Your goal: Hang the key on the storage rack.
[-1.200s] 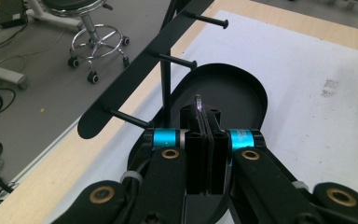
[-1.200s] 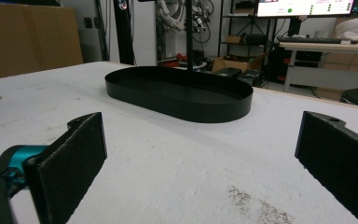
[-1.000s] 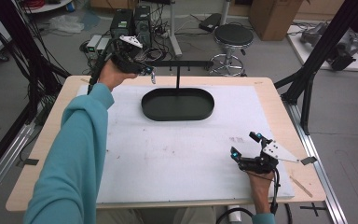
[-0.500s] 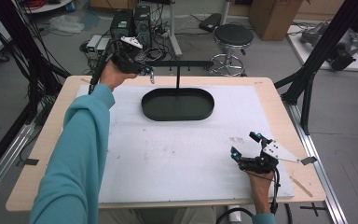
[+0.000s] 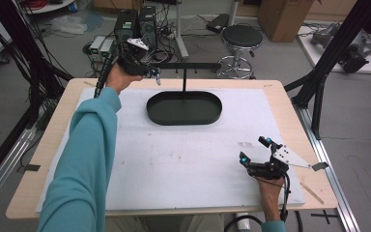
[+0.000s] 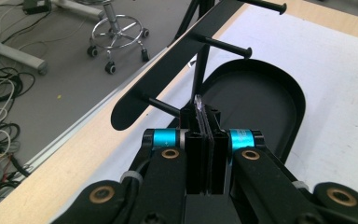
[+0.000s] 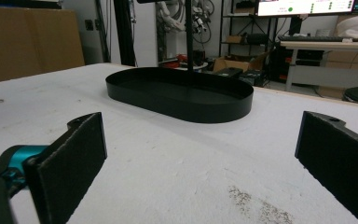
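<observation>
no readable text or labels.

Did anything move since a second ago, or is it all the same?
Nothing visibly moved. The left tool stays up by the left end of the black stand's bar, shut on something thin and clear. The right tool stays open, low over the white mat near the table's right front. The stand has not shifted.
</observation>
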`<move>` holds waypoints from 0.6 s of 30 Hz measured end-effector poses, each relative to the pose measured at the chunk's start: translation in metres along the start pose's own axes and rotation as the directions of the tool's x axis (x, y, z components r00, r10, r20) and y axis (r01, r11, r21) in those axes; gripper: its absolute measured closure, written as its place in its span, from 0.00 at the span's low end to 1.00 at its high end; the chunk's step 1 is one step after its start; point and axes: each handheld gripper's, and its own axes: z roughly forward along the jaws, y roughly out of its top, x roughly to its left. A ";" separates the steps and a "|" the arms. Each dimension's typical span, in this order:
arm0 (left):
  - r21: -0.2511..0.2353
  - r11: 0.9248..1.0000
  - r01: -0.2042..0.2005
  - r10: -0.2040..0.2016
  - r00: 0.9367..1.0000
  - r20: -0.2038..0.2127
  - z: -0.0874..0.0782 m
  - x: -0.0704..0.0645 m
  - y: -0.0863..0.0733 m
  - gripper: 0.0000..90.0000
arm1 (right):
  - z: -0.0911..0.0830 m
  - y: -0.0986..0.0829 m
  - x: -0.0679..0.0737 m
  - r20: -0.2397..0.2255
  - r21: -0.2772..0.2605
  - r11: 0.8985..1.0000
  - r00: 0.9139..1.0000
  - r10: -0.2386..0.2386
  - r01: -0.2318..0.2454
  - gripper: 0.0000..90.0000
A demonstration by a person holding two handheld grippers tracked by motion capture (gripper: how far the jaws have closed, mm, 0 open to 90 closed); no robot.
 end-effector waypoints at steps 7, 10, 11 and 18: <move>0.003 1.000 0.012 -0.012 1.000 -0.017 -0.001 0.002 -0.001 0.98 | 0.000 0.000 0.000 0.001 -0.002 1.000 1.000 -0.003 0.003 0.01; -0.001 1.000 0.015 -0.015 1.000 -0.016 -0.001 0.003 -0.001 0.99 | 0.000 0.000 0.000 0.003 -0.001 1.000 1.000 -0.007 0.007 0.01; -0.001 1.000 0.014 -0.014 1.000 -0.019 -0.001 0.003 -0.001 0.99 | 0.000 0.000 0.000 0.002 -0.001 1.000 1.000 -0.007 0.007 0.01; -0.008 1.000 0.025 -0.026 0.999 -0.039 0.001 0.004 -0.001 0.98 | 0.000 0.000 0.000 0.003 -0.002 1.000 1.000 -0.008 0.008 0.01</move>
